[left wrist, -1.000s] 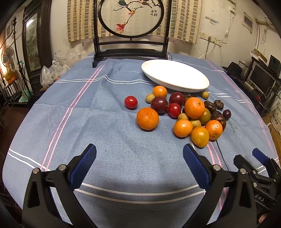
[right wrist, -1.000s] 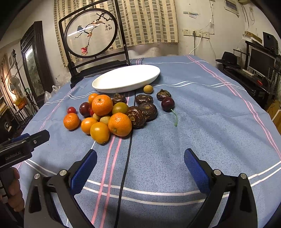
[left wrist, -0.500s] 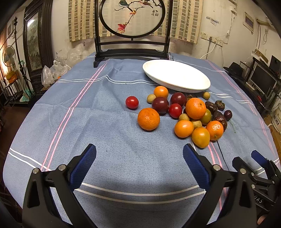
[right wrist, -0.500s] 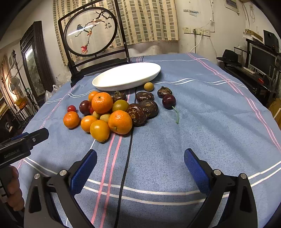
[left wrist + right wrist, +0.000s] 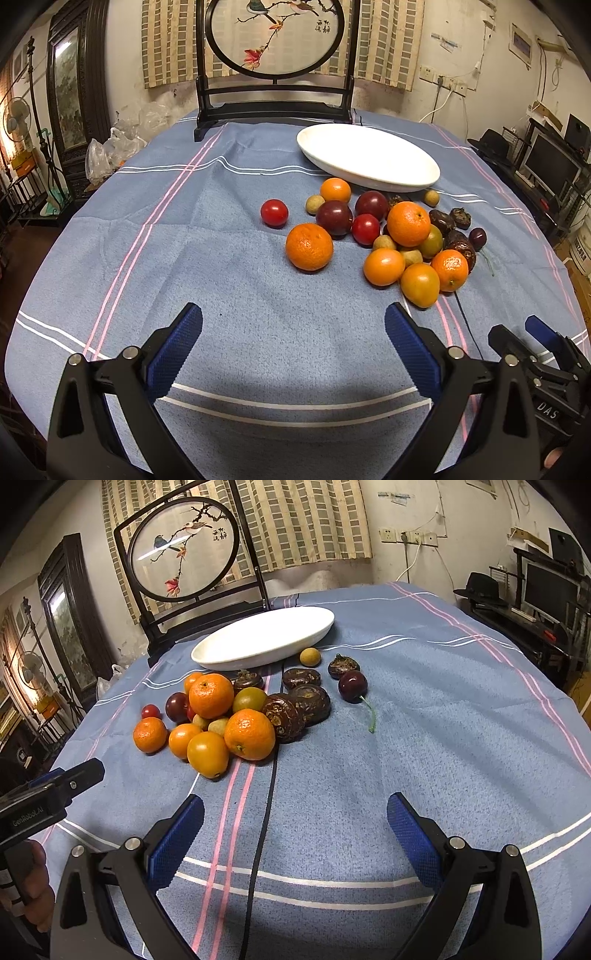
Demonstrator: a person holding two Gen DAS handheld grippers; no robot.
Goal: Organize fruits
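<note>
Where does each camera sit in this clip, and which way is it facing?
Left wrist: rides the left tongs, low over the near table edge, facing the fruit pile and white dish; the right tongs' tip shows at lower right.
Right wrist: rides the right tongs, farther right, facing the dish and cherry; the left tongs and holding hand show at lower left.
Shared: dish, fruit, the bird screen, blue cloth.

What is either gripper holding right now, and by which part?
Nothing is held. The left gripper and right gripper both stand open above the tablecloth, short of the fruit pile.
</note>
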